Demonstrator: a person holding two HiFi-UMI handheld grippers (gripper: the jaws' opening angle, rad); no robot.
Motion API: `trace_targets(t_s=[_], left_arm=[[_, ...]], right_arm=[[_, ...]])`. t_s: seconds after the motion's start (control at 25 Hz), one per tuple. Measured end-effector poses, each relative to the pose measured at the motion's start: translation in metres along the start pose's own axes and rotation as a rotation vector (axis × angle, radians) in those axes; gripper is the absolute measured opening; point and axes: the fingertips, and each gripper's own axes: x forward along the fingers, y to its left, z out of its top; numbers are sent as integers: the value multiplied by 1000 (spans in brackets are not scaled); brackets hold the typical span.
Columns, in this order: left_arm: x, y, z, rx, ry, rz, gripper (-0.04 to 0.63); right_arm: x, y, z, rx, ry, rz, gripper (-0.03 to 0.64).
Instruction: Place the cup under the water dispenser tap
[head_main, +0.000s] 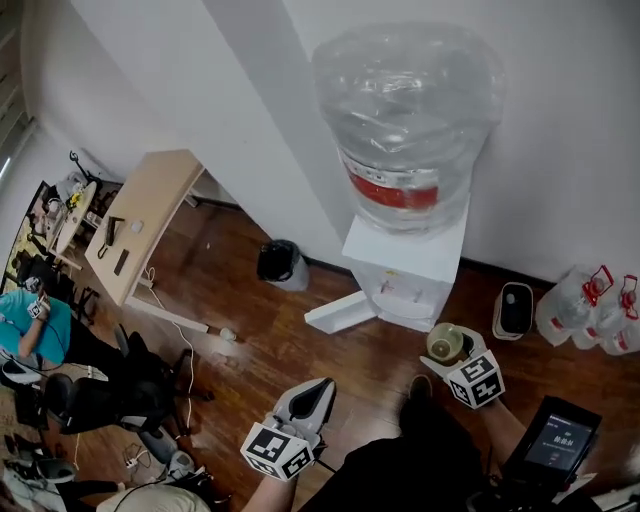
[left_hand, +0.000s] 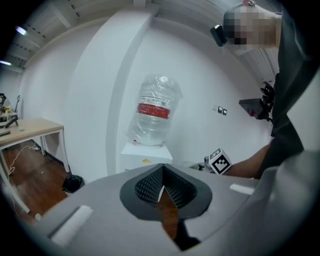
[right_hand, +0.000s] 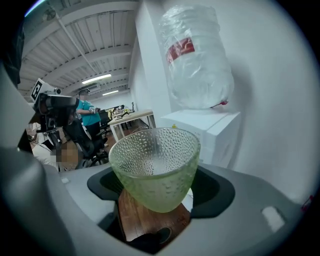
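The right tool (head_main: 448, 350), jaws spread wide, clasps a pebbled green glass cup (right_hand: 155, 170) upright by its lower wall, before the water dispenser (head_main: 405, 270), not yet under its tap. Rigid and likely breakable, it wants gentle pressure. The left tool (head_main: 310, 398) is closed and empty.

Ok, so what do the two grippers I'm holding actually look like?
They match. The left gripper and right gripper each have a smooth light-grey shell, black ribbed pads lining the jaws, and a white cube with black square markers on the end nearest you. You are wearing a dark top.
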Motion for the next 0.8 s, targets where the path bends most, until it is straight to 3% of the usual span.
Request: trace_targets(t_s=[0.16,0.52,0.8], left_arm=[[29,18,12,25,23,-58,0],[82,58,2,4,98,-165,0],[92,107,-20,82,227,-333,0]], right_arm=[[28,-20,-7,53,7,-8,382],[85,-38,-40,93,85,-36,382],[135,-44,-69,180,88,-164,382]])
